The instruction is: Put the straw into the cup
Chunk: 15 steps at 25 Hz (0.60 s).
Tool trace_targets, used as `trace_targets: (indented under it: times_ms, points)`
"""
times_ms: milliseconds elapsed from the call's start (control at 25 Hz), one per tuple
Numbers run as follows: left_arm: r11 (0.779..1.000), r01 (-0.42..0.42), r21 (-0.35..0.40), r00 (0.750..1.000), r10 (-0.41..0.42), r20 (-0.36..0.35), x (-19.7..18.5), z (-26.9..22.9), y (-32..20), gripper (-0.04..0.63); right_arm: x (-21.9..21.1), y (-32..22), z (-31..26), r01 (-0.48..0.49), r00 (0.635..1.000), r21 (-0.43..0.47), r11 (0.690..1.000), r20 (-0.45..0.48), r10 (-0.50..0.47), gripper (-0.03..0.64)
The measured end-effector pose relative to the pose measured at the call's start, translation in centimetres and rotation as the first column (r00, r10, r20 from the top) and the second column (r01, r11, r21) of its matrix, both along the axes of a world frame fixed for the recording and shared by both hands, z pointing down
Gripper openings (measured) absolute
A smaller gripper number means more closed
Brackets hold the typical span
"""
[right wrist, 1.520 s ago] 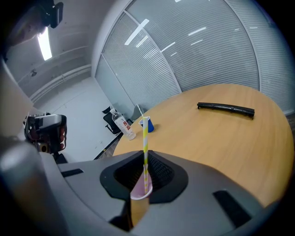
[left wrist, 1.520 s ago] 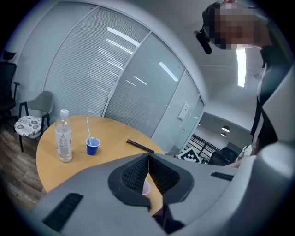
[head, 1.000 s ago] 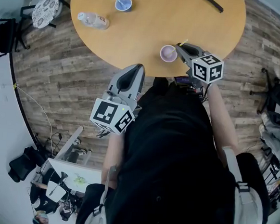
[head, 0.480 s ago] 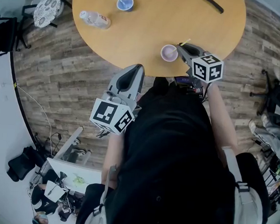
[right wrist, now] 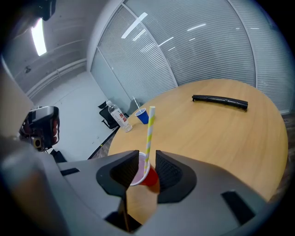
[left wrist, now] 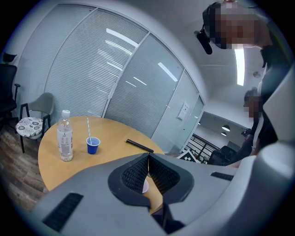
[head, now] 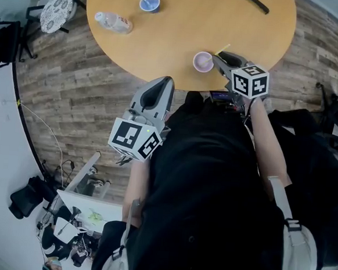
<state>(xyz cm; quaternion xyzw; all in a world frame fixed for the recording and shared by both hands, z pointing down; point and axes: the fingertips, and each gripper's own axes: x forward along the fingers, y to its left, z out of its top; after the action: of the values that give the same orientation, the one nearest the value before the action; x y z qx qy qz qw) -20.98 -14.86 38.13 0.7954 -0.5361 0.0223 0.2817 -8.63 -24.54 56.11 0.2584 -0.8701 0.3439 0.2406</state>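
A red cup (head: 203, 62) stands near the front edge of the round wooden table (head: 183, 22). A yellow-and-white striped straw (right wrist: 149, 133) rises out of it and leans on the rim at the side toward my right gripper (head: 217, 58). In the right gripper view the cup (right wrist: 146, 177) sits just beyond the jaws. My right gripper (right wrist: 146, 155) is open, its jaws standing wider apart than the straw that runs up between them. My left gripper (head: 163, 82) is shut and empty, held over the floor short of the table, pads together (left wrist: 148, 156).
At the table's far side stand a blue cup with its own straw (head: 149, 3), a plastic bottle lying beside it in the head view (head: 112, 22), and a long black strip (head: 252, 1). A patterned chair (head: 53, 9) stands at the far left. Office chairs are at the right.
Cup, straw and both grippers hold their places. A dark shape has come into the right side of the head view, over the floor.
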Motion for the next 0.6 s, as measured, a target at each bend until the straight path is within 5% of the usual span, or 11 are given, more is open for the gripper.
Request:
trace_targets:
  times_ms: [600]
  points:
    - [1.0, -0.018, 0.018, 1.0, 0.018, 0.009, 1.9, -0.4, 0.2, 0.015, 2.0, 0.2, -1.7, -0.015, 1.0, 0.035, 0.999, 0.01, 0.015, 0.103]
